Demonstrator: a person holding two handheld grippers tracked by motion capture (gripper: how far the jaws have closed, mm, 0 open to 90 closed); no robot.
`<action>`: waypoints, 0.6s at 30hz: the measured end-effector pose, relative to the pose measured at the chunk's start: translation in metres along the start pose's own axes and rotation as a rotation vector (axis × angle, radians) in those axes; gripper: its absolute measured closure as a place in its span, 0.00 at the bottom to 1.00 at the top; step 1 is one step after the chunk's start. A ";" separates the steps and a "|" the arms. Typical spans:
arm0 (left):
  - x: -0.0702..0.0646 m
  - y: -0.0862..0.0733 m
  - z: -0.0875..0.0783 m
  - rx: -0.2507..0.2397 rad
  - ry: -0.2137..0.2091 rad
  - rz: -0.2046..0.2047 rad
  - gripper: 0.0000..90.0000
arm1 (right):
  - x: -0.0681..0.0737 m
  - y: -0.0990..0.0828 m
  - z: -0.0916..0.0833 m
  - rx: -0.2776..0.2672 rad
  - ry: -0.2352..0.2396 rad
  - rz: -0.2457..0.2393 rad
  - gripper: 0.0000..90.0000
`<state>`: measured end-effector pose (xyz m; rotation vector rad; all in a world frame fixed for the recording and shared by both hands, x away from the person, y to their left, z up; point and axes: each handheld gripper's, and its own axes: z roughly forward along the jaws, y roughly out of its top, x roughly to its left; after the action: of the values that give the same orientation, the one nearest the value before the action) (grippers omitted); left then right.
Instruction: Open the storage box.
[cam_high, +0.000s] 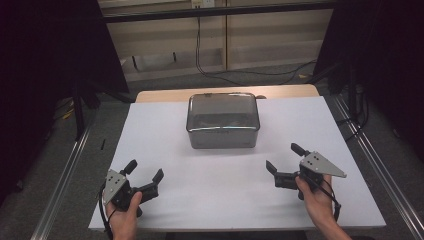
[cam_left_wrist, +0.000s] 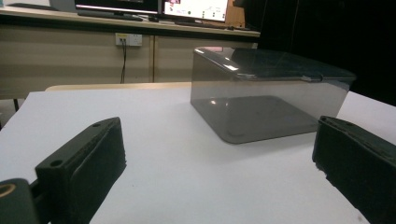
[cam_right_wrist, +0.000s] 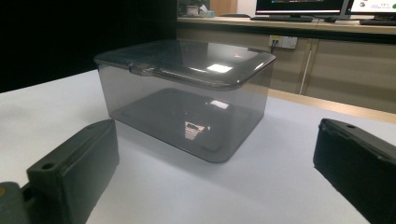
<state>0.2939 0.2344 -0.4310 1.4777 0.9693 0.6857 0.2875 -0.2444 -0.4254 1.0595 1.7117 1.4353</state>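
A smoky transparent plastic box (cam_high: 223, 120) with its lid on stands on the white table (cam_high: 235, 195), toward the back middle. It looks empty in the left gripper view (cam_left_wrist: 261, 98) and the right gripper view (cam_right_wrist: 187, 100). My left gripper (cam_high: 145, 171) rests near the front left, open, nothing between its jaws, pointing toward the box. My right gripper (cam_high: 284, 157) is at the front right, open and empty too, also facing the box. In each gripper view the two black pads (cam_left_wrist: 88, 163) (cam_right_wrist: 79, 163) stand wide apart with the box beyond them.
Metal rails (cam_high: 65, 170) run along both sides of the table. Behind the table there are a beige cabinet (cam_high: 225, 35), a wall socket and hanging cables (cam_high: 200, 55). Monitors (cam_left_wrist: 196, 9) stand on a far counter.
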 end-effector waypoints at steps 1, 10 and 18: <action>0.000 0.000 0.000 -0.003 -0.004 0.002 0.03 | 0.000 0.000 0.001 -0.003 0.001 -0.004 0.00; 0.000 0.000 0.002 -0.002 0.003 0.000 0.03 | 0.002 0.005 0.011 0.000 0.016 -0.008 0.00; 0.001 -0.001 0.003 0.011 0.007 -0.002 0.03 | 0.005 0.014 0.025 -0.020 0.049 0.010 0.01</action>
<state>0.2965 0.2341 -0.4329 1.4845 0.9812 0.6850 0.3094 -0.2280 -0.4158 1.0318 1.7251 1.4933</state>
